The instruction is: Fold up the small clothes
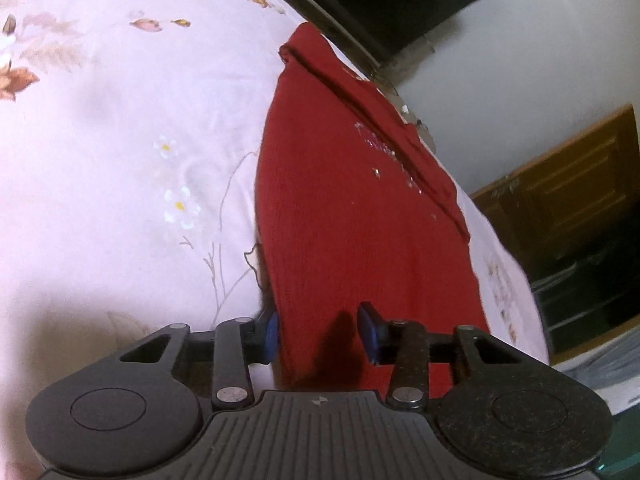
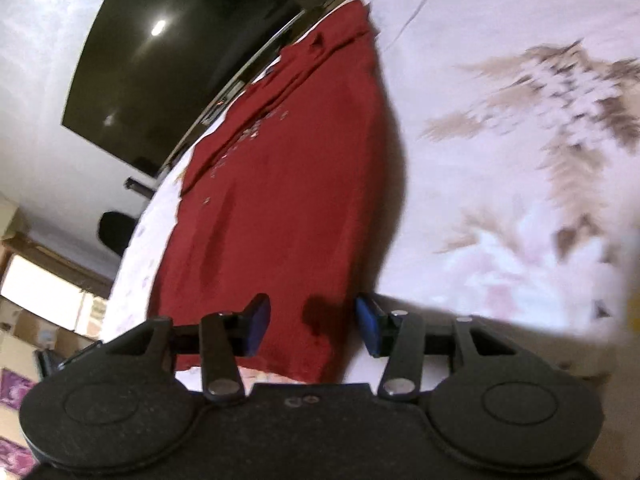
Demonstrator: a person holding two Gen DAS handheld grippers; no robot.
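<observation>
Red knit garment [image 1: 340,208] lies flat on floral sheet [image 1: 120,140].

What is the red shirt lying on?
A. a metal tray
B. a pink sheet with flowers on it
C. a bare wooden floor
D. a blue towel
B: the red shirt lies spread on the pink flowered sheet, which shows on both sides of it in the left wrist view and also in the right wrist view.
</observation>
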